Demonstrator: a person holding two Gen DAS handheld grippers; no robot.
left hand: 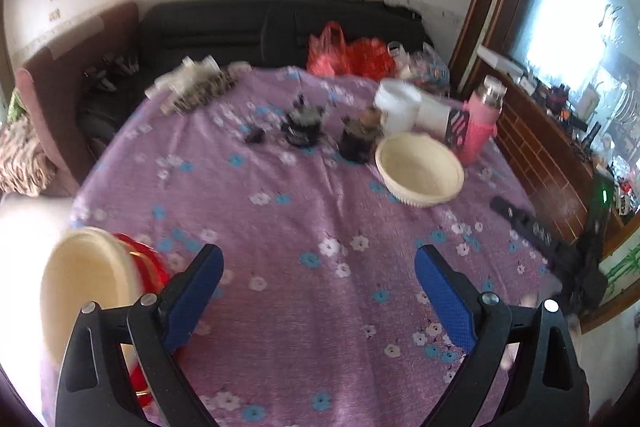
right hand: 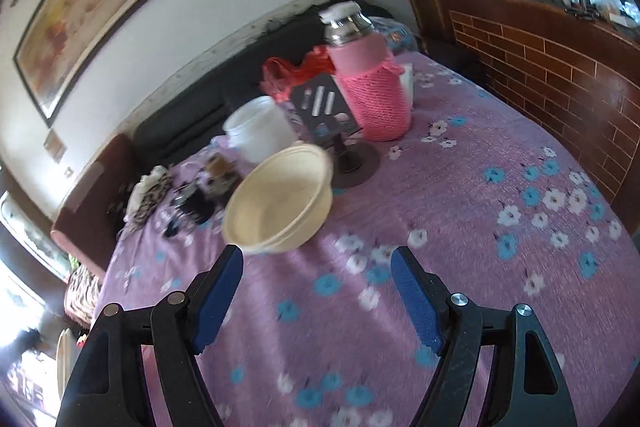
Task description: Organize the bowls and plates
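A cream ribbed bowl (left hand: 420, 169) stands on the purple flowered tablecloth (left hand: 304, 219) at the right of the left wrist view; in the right wrist view the same bowl (right hand: 278, 199) lies just ahead of the fingers. At the near left table edge another cream bowl (left hand: 84, 279) rests in a red plate (left hand: 150, 263), beside my left finger. My left gripper (left hand: 318, 259) is open over bare cloth with nothing between its blue pads. My right gripper (right hand: 318, 261) is open too, a little short of the cream bowl and apart from it.
A pink-sleeved flask (right hand: 370, 83), a white tub (right hand: 260, 129), a small stand with a dark round base (right hand: 354, 163), dark jars (left hand: 356, 139), red bags (left hand: 348, 53) and a black remote (left hand: 520, 219) crowd the table's far and right sides. A sofa (left hand: 240, 23) lies behind.
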